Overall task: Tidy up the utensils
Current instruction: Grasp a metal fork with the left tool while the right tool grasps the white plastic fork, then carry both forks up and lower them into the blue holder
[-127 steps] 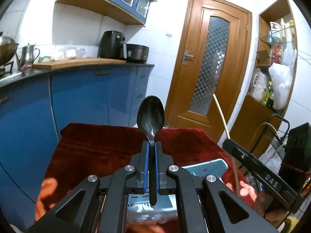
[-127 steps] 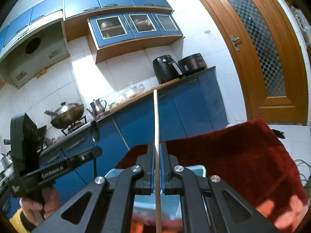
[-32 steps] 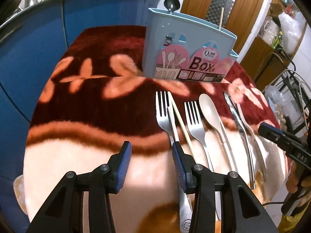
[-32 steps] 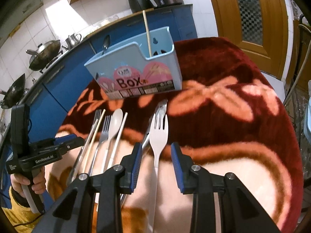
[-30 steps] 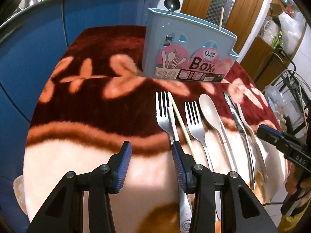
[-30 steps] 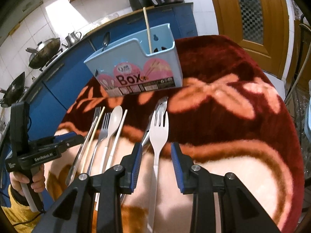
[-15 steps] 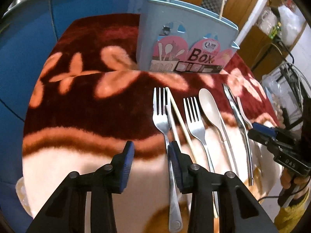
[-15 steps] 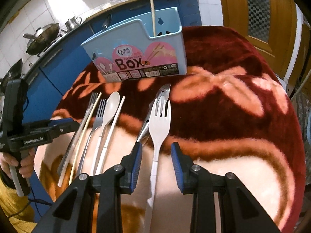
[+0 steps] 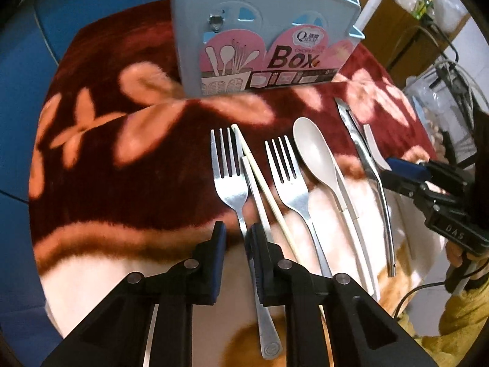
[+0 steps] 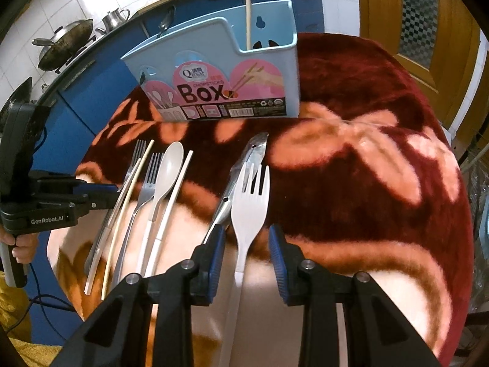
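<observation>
A light-blue utensil box (image 9: 262, 30) (image 10: 214, 61) stands at the back of the table with a dark spoon (image 10: 166, 18) and a chopstick (image 10: 247, 6) in it. In front lies a row of utensils. My left gripper (image 9: 237, 238) points down over the leftmost steel fork (image 9: 229, 165). Its jaws are closing with the fork's handle between them, near the right pad, and a gap shows on the left. My right gripper (image 10: 246, 244) is open astride the handle of the white plastic fork (image 10: 249, 202), with neither pad touching it.
A steel chopstick (image 9: 253, 183), a bamboo chopstick (image 9: 266, 189), a second steel fork (image 9: 287, 177), a beige spoon (image 9: 314, 153) and a steel knife (image 9: 366, 159) lie in the row. A red floral blanket (image 10: 382, 122) covers the table. Blue cabinets (image 10: 91, 98) stand behind.
The spoon and chopstick held earlier now stand in the box. Within the last second my left gripper has shifted over the fork handle with narrowing jaws, and my right has moved closer to the white fork.
</observation>
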